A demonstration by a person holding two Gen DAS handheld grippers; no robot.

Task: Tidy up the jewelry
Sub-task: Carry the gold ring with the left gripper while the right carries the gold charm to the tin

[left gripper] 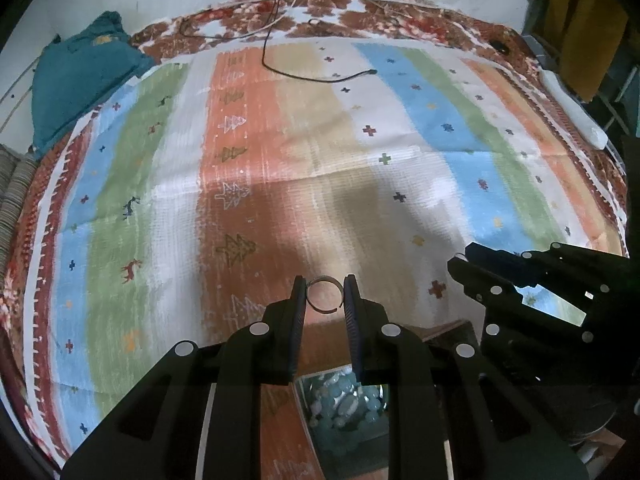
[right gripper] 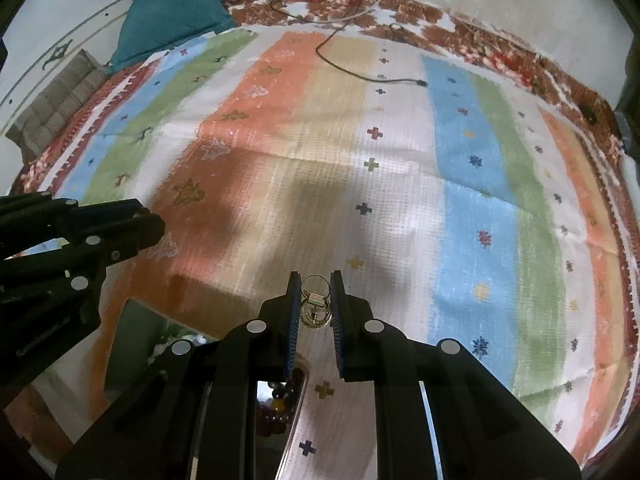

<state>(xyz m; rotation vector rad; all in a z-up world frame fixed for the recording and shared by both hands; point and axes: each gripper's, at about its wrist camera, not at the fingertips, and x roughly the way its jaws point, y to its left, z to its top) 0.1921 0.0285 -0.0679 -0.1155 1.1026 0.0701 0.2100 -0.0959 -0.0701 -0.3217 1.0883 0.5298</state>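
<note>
My left gripper [left gripper: 325,294] is shut on a thin open silver ring [left gripper: 325,280], held between its fingertips above the striped cloth. My right gripper [right gripper: 315,294] is shut on a small cluster of gold rings and earrings [right gripper: 315,306]. The right gripper shows in the left wrist view [left gripper: 460,260] at the right edge. The left gripper shows in the right wrist view [right gripper: 148,220] at the left. Below the left gripper lies a clear box with pale blue beads [left gripper: 344,404]. Below the right gripper a clear box holds dark and amber beads [right gripper: 280,400].
A striped, patterned cloth [left gripper: 280,140] covers the bed. A black cable [left gripper: 312,76] lies at the far side. A teal cloth [left gripper: 76,80] is at the far left. A white object [left gripper: 572,108] lies at the right edge.
</note>
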